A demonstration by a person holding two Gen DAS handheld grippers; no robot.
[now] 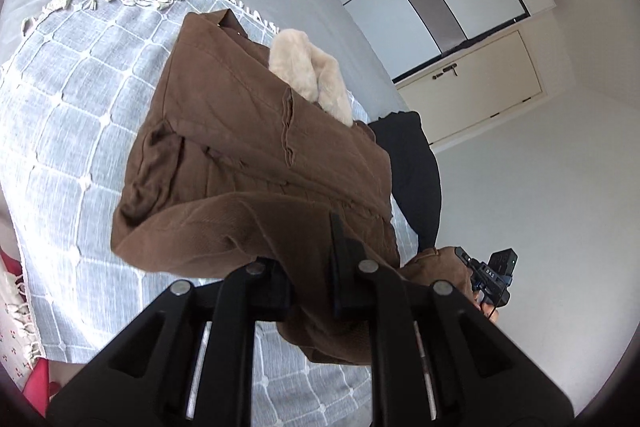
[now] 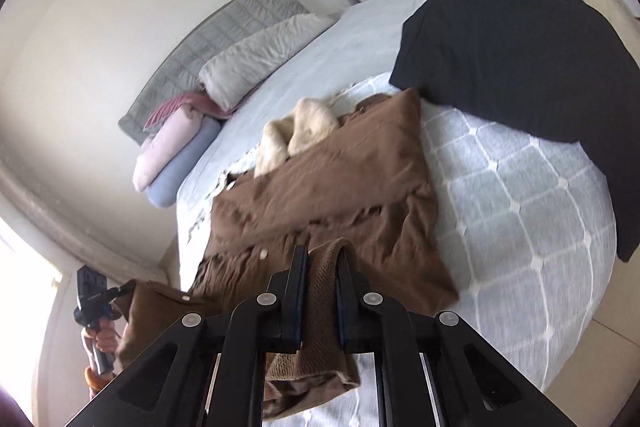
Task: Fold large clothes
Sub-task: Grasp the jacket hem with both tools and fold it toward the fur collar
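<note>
Coat (image 2: pixel 328 195) lay on blanket (image 2: pixel 520 187) just ahead of right gripper (image 2: pixel 322 267); second garment (image 2: pixel 520 59) beyond, right; pillows (image 2: pixel 256 63) far left.

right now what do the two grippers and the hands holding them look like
Both are black plastic with angular linkage arms, silver round pivot pins and flat finger plates. The left gripper and right gripper match. The right one's body carries small white lettering; a bare hand grips the left one's handle.
</note>
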